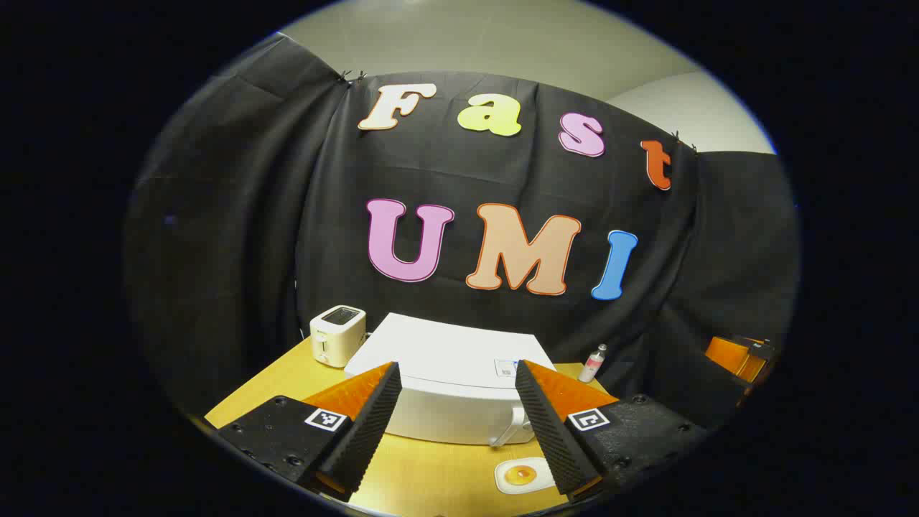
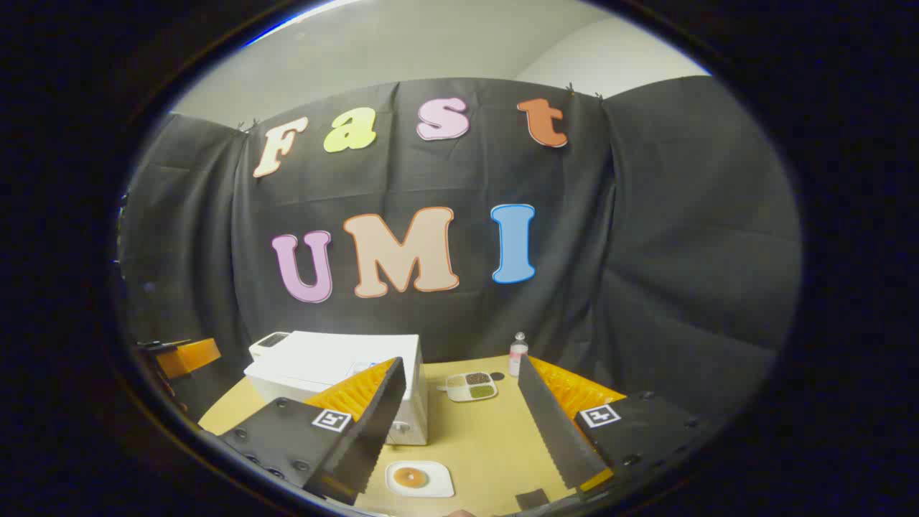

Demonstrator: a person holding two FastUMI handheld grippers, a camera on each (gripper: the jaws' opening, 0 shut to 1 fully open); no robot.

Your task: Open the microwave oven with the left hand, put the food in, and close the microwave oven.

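Left hand-held gripper (image 1: 456, 424): spread wide, above the microwave (image 1: 449, 384).
Right hand-held gripper (image 2: 459, 431): spread wide, holding nothing.
Food plate (image 2: 419, 478): on counter (image 2: 488, 438), before microwave.

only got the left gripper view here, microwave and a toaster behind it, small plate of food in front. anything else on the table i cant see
Observer: Yes. In the right gripper view a divided tray with three fillings sits right of the microwave, near the small bottle.
Operator: is the right gripper holding anything
Observer: No, the right gripper is open and empty, above the table.
Operator: where is the food plate from there
Observer: The plate lies in front of the microwave's right end.
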